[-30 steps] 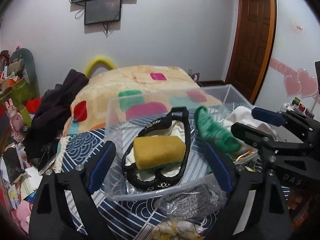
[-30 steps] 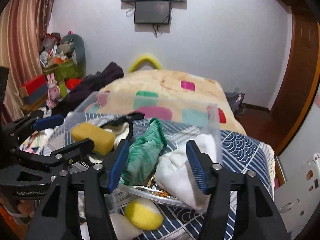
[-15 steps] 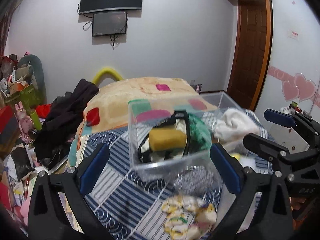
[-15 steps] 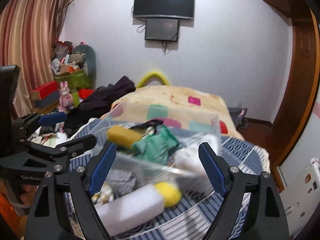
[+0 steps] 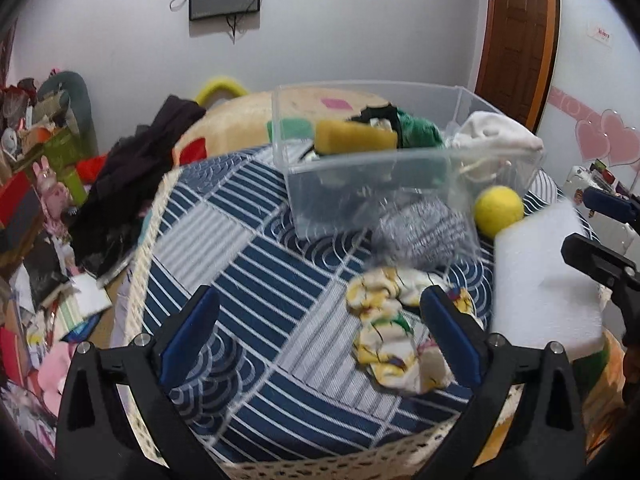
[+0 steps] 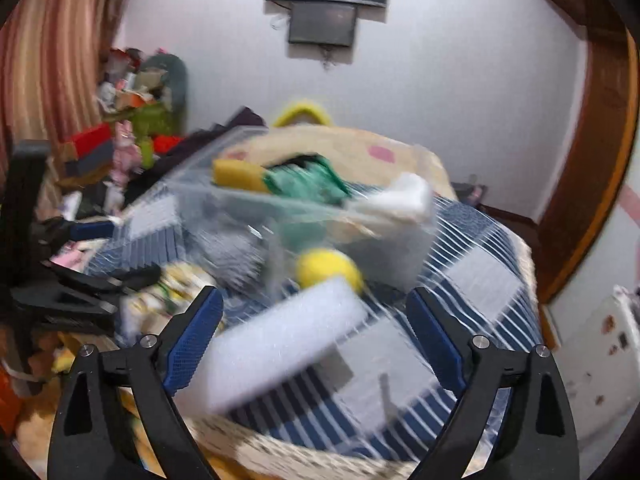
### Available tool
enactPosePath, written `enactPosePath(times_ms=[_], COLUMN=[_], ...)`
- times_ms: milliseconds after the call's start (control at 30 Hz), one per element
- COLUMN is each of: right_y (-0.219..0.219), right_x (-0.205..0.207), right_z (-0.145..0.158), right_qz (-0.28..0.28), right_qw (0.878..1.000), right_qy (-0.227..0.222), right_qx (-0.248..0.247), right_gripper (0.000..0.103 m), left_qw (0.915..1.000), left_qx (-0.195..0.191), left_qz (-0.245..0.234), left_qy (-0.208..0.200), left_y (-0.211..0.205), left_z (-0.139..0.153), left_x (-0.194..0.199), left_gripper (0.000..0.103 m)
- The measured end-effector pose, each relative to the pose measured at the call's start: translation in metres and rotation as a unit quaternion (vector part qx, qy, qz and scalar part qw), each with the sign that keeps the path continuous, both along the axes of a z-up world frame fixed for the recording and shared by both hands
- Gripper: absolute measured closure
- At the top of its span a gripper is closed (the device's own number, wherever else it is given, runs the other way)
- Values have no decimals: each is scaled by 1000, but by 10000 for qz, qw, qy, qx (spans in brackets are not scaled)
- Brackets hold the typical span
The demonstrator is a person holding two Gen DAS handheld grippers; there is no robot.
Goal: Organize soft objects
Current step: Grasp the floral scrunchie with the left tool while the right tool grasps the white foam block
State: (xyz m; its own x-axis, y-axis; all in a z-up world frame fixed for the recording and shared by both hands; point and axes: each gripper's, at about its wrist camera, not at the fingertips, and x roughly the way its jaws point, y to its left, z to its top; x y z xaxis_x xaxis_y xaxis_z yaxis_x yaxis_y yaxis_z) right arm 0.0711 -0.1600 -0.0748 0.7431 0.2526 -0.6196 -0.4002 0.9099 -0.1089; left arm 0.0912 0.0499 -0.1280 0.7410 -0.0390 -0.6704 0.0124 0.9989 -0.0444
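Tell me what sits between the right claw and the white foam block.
Nothing visible does. The right claw is open, and the white foam block lies directly ahead on the striped cloth. The yellow ball sits beyond it.

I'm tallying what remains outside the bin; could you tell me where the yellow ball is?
In the left wrist view the yellow ball lies right of centre on the striped cloth, beside the clear bin.

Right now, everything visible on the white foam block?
The white foam block is a thick, plain rectangular slab with a finely porous look. It lies flat near the front right of the blue patterned cloth, just in front of the yellow ball. No gripper holds it; the open right gripper frames it.
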Motion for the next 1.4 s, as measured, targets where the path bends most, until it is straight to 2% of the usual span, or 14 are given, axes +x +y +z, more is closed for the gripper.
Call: enactPosePath(times_ms=[133,267,467,567,633,700,733,867,1000,1067,1167,1300,1400], right_y=[-18,-31,-6,7,11,12,11,-10,-24,-31,-38,-30,-12], right_x=[6,13,4,-6,-12,-14,-14,-7,-6,-4,2,10,21], right_z=[-19,-23,-22,-31,-35,-41,-42,-40,-33,-29,-24,-21,-29], right_qz=[-307,-459,-92,39,121,193,205,106,-160,-337,-485,-707,-837], right_qw=[9989,9964,9937,9943,9949,9953,9951,9939,9968,9967,9950,9912,9890], right_qy=[297,657,925,949,950,933,946,1047,777,734,853,924,1024], right_qx=[-184,273,624,475,323,181,204,323,6,-63,206,639,668], right_gripper=[11,11,7,1,0,0,0,0,0,0,0,0,0], left_qw=[9999,9995,9981,9977,9979,9979,9977,9973,9959,9953,9949,9951,9951], left_qx=[-112,-64,-3,-48,-95,-189,-221,-289,-449,-509,-516,-460,-420], left_qz=[-91,-301,-565,-580,-533,-523,-554,-624,-727,-782,-834,-871,-891], left_qy=[92,80,235,360,355,327,322,277,289,275,227,123,25], left_y=[-6,-19,-34,-35,-35,-33,-33,-30,-26,-26,-28,-31,-31], left_z=[-4,-3,-15,-25,-29,-30,-30,-27,-26,-25,-24,-21,-17], left_x=[-4,-8,-10,-7,-6,-5,-6,-8,-10,-11,-14,-19,-25], left_gripper=[1,1,1,1,3,20,23,43,65,70,78,83,84])
